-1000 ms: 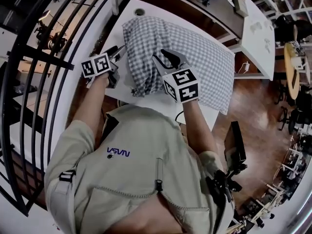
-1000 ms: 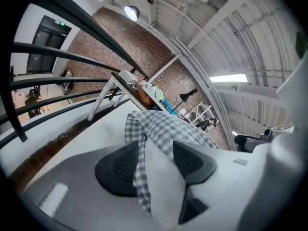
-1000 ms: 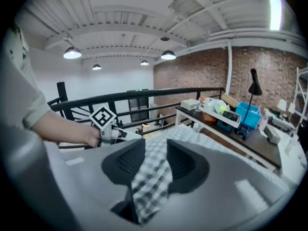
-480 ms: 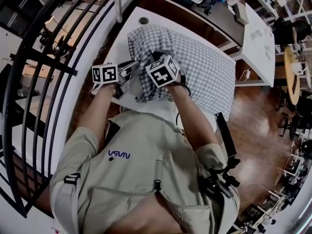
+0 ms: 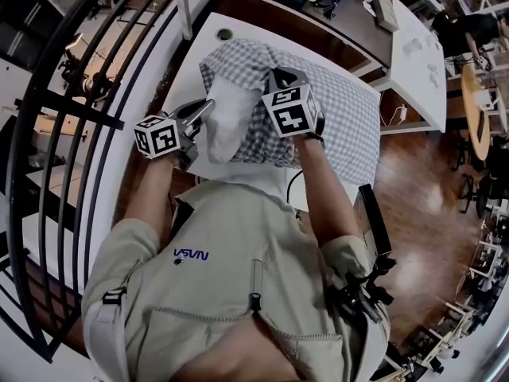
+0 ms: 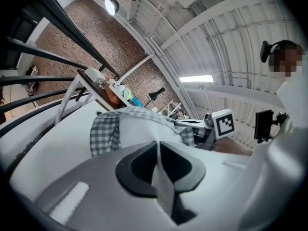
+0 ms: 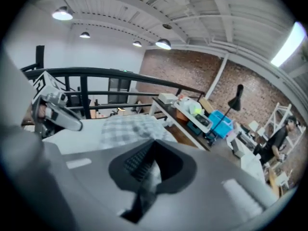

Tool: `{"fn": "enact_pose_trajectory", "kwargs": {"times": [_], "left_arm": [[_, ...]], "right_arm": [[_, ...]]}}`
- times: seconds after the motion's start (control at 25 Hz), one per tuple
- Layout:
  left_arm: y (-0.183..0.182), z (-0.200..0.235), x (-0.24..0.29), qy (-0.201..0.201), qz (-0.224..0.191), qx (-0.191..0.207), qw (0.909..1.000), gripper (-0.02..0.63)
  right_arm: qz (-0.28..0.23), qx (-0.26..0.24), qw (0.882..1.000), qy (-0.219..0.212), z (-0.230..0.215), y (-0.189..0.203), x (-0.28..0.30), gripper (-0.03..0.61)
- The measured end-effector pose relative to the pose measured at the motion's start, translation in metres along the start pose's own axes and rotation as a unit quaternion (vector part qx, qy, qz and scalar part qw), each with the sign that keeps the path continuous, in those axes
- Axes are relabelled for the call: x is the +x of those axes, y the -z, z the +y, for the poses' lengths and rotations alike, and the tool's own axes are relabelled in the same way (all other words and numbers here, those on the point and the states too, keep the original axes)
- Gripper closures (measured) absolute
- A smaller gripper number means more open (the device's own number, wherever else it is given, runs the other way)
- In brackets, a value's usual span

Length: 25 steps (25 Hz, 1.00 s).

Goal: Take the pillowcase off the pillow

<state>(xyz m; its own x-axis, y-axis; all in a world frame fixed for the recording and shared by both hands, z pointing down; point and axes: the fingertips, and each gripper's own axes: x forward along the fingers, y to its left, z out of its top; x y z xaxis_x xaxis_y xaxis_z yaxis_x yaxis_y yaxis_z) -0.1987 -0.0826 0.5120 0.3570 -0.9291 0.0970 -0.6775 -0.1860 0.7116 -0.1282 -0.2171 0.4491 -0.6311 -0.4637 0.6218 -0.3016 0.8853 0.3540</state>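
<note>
Head view: pillowcase (image 5: 342, 110) bunched back, pillow (image 5: 227, 122) exposed.

Head view looks steeply down; both gripper views sit low and close, sharing the pillowcase (image 5: 346, 110).

Left gripper view: the pale cloth pinched in the just-closed jaws of the left tool (image 6: 159, 171) is blurred, so its weave cannot be read.

Right gripper view: the cloth in the just-closed jaws of the right tool (image 7: 150, 170) is smeared and its pattern is barely legible.

Head view:
- At 12 o'clock the right tool's tips are hidden behind its marker cube (image 5: 290, 111) and in folds of the checked pillowcase (image 5: 342, 110).
- Only the near white end of the pillow (image 5: 227, 122) shows.
- At 6 o'clock the person's torso (image 5: 238, 277) covers the table's (image 5: 191, 62) near edge.
</note>
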Motion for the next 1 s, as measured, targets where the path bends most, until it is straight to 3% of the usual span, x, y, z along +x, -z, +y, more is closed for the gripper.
{"fn": "enact_pose_trajectory", "kwargs": {"times": [0.12, 0.24, 0.32, 0.48, 0.6, 0.68, 0.8, 1.0], "left_arm": [[0.008, 0.003, -0.022, 0.001, -0.009, -0.001, 1.0, 0.592], [0.023, 0.0, -0.039, 0.011, -0.018, 0.0, 0.9998, 0.592], [0.037, -0.003, -0.043, 0.015, -0.008, -0.001, 0.9999, 0.592], [0.049, -0.008, -0.039, 0.022, 0.026, 0.014, 0.9993, 0.584], [0.028, -0.021, -0.034, 0.032, 0.026, 0.052, 0.9978, 0.484], [0.0, -0.028, -0.03, 0.028, -0.008, 0.074, 0.9968, 0.475], [-0.035, -0.012, -0.012, -0.022, -0.041, 0.084, 0.9954, 0.427], [0.004, 0.034, 0.048, -0.08, 0.109, 0.042, 0.99, 0.367]], "right_arm": [[0.026, 0.024, 0.998, 0.056, -0.053, 0.027, -0.004, 0.574], [0.074, 0.073, 0.99, 0.094, -0.082, 0.078, -0.002, 0.574], [0.096, 0.08, 0.988, 0.094, -0.077, 0.106, 0.005, 0.574], [0.101, 0.03, 0.991, 0.087, -0.048, 0.121, 0.017, 0.574], [0.086, 0.024, 0.992, 0.086, -0.044, 0.118, 0.016, 0.572], [0.075, 0.029, 0.994, 0.077, -0.043, 0.115, 0.015, 0.572], [0.063, 0.029, 0.995, 0.069, -0.04, 0.112, 0.014, 0.572], [0.051, 0.047, 0.997, 0.042, -0.031, 0.105, 0.007, 0.568]]}}
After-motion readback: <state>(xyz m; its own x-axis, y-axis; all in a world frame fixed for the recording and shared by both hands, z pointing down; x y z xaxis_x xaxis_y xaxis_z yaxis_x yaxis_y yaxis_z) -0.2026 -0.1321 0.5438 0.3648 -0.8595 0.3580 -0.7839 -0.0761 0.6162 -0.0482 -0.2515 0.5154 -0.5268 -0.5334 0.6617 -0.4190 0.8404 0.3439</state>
